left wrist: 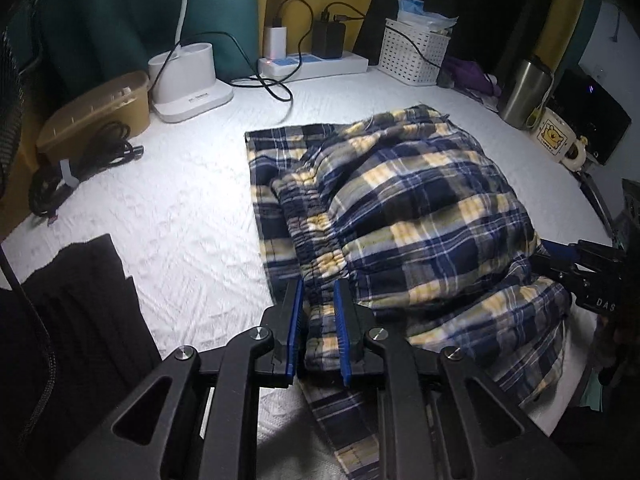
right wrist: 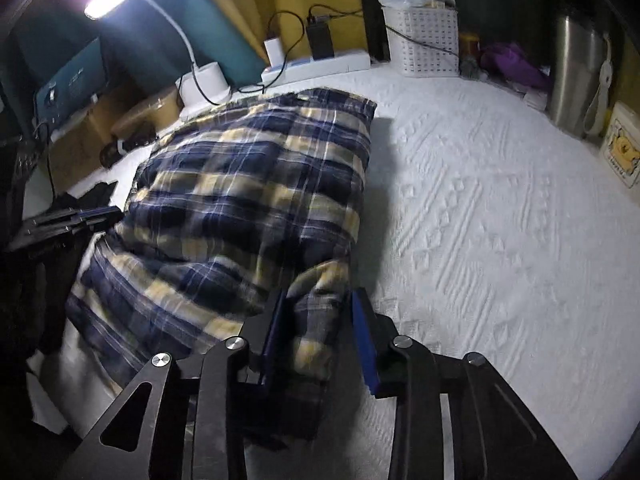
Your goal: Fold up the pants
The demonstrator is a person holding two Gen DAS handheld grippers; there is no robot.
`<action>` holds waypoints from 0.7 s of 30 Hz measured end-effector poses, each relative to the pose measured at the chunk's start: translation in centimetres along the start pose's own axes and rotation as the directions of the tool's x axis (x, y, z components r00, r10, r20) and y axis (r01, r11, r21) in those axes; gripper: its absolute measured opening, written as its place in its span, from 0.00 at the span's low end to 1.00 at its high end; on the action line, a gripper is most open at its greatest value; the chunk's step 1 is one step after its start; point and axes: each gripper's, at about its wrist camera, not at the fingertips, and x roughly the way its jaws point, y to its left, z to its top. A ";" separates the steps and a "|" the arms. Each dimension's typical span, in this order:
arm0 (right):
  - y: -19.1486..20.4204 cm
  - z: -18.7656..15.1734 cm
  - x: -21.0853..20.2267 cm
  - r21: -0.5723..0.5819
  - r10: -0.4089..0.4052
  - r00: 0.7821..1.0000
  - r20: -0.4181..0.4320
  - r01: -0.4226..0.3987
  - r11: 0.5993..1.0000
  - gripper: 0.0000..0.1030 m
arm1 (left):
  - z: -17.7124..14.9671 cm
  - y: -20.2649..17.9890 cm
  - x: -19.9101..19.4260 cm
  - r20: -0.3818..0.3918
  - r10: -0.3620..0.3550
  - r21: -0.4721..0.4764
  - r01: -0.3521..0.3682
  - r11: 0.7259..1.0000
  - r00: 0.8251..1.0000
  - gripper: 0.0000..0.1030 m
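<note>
Both tongs tilt steeply downward over the white bench [right wrist: 500, 200]: left tongs [left wrist: 318, 304] pinch the plaid pants [left wrist: 400, 208] at the waistband, right tongs [right wrist: 318, 312] clamp the opposite bunched edge.

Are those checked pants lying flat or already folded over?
Partly folded. The plaid pants are doubled over in a puffy heap on the white table cover, with the gathered waistband lying on top of a lower layer, not pressed flat.

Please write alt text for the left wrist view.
The left hand-held gripper pinches the plaid pants at the gathered waistband, over a white bedcover. A power strip and white basket stand behind.
</note>
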 end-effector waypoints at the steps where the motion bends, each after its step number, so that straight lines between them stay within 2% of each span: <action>1: 0.1 -0.2 -0.1 -0.008 -0.013 1.000 0.000 0.013 1.000 0.33 | -0.2 0.0 0.0 0.002 0.002 0.002 -0.002 1.000 1.000 0.15; 4: 0.7 -1.4 -0.8 -0.032 -0.065 0.998 0.018 0.065 0.997 0.28 | -0.6 0.2 0.0 0.009 0.007 0.008 -0.007 1.000 1.000 0.15; 6: 1.1 -2.1 -1.2 -0.041 -0.084 0.996 0.032 0.086 0.995 0.13 | -0.8 0.3 -0.1 0.014 0.009 0.009 -0.009 1.000 1.000 0.15; 9: 1.6 -3.2 -1.8 -0.028 -0.095 0.994 0.049 0.097 0.995 0.06 | -0.9 0.2 -0.2 0.018 0.020 0.017 -0.020 1.000 1.000 0.15; 21: 2.2 -5.1 -3.2 0.056 -0.073 0.996 0.048 0.070 0.996 0.05 | -1.4 0.2 -0.9 0.018 0.040 0.024 -0.041 0.999 0.999 0.15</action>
